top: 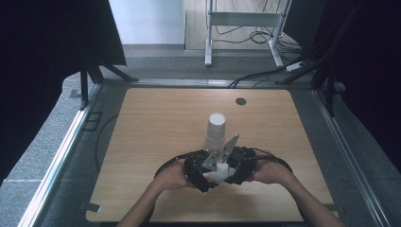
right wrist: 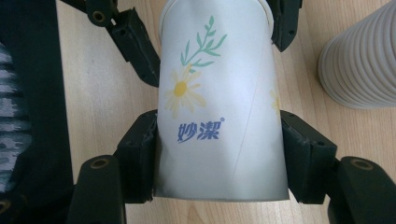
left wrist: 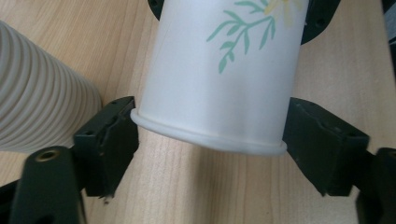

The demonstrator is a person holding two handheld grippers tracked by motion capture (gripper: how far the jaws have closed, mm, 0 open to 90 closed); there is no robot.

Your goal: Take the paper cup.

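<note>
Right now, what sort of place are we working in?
Likely a lab recording bay: a bare wooden table between dark curtains, cables on grey carpet, and a desk frame behind.

one loose paper cup (right wrist: 219, 107) printed with a daisy lies at the centre of the right gripper view. one stack of ribbed cups (top: 216, 131) stands mid-frame in the high view. two grippers, two hands, one wooden table (top: 156, 118).
</note>
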